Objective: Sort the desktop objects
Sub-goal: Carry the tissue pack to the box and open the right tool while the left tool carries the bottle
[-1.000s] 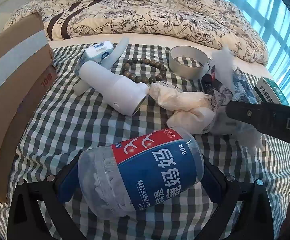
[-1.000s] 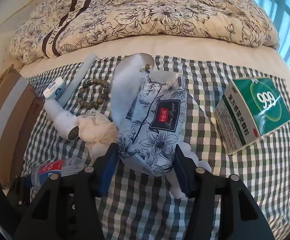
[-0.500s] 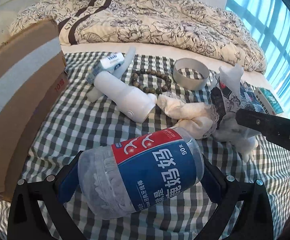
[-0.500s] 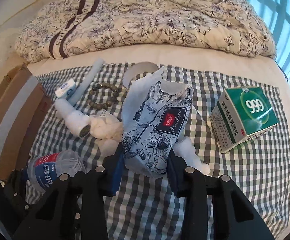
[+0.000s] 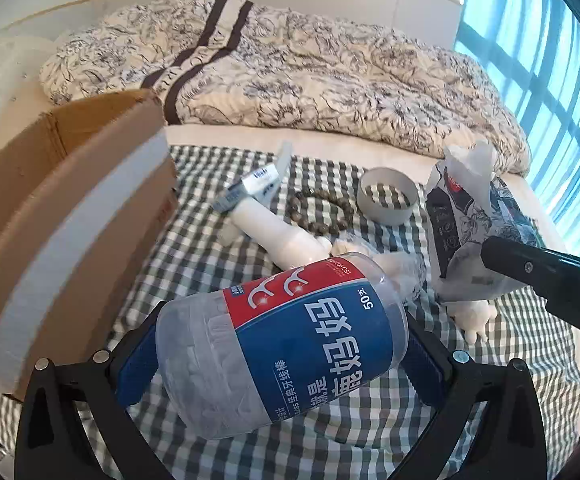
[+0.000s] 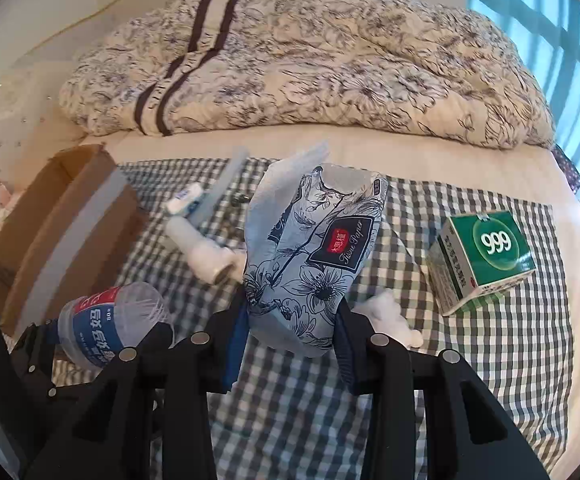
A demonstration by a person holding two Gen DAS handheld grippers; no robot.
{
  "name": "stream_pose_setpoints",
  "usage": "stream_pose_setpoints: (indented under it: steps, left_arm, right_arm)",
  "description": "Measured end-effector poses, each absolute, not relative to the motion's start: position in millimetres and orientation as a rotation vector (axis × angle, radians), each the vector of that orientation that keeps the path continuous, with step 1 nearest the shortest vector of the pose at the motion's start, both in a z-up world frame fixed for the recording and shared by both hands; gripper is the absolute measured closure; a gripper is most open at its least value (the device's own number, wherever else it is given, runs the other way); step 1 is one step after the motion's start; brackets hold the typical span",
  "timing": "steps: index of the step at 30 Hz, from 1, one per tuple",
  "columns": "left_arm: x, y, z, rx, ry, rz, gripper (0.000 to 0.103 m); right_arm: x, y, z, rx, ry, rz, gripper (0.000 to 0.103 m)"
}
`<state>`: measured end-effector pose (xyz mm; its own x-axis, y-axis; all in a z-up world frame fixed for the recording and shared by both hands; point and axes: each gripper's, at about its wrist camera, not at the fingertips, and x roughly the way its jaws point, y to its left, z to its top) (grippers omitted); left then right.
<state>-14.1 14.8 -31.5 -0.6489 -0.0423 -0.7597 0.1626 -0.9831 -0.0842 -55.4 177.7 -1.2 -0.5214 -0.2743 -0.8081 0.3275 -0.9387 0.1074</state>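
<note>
My left gripper point(image 5: 281, 354) is shut on a clear floss-pick jar point(image 5: 285, 344) with a red and blue label, held above the checked cloth point(image 5: 193, 256). My right gripper point(image 6: 292, 320) is shut on a blue floral tissue pack point(image 6: 314, 256), lifted off the cloth; the same pack point(image 5: 470, 220) shows in the left wrist view at the right. The jar point(image 6: 109, 324) appears low left in the right wrist view. An open cardboard box point(image 5: 57, 208) stands at the left.
On the cloth lie a white tube-shaped device point(image 5: 273, 236), a small Vinda pack point(image 5: 257, 180), a bead bracelet point(image 5: 322, 212), a tape ring point(image 5: 388, 200), crumpled white tissue point(image 6: 390, 316) and a green 999 box point(image 6: 482, 256). A floral duvet point(image 6: 310, 68) lies behind.
Both grippers have risen and drawn back with their loads; the items on the cloth look smaller and farther. The cardboard box's open top has come into view at the left.
</note>
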Motion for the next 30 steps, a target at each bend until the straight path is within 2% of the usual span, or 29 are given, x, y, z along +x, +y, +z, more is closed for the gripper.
stream_pose_setpoints:
  steps: [12,22,30]
  left_arm:
    - [3.3,-26.3,17.2,1.154,0.219,-2.722,0.0]
    - [9.1,-109.1,58.0,1.026,0.295,-2.655,0.0]
    - [18.3,-168.7,68.2,0.955,0.326,-2.582,0.0]
  right_arm:
    - [-39.2,133.9,40.1,1.188,0.092,-2.441,0.065]
    - [-30.7,69.8,66.0,1.094,0.111,-2.386,0.065]
    - [-21.4,9.5,66.6,1.051,0.17,-2.294,0.065]
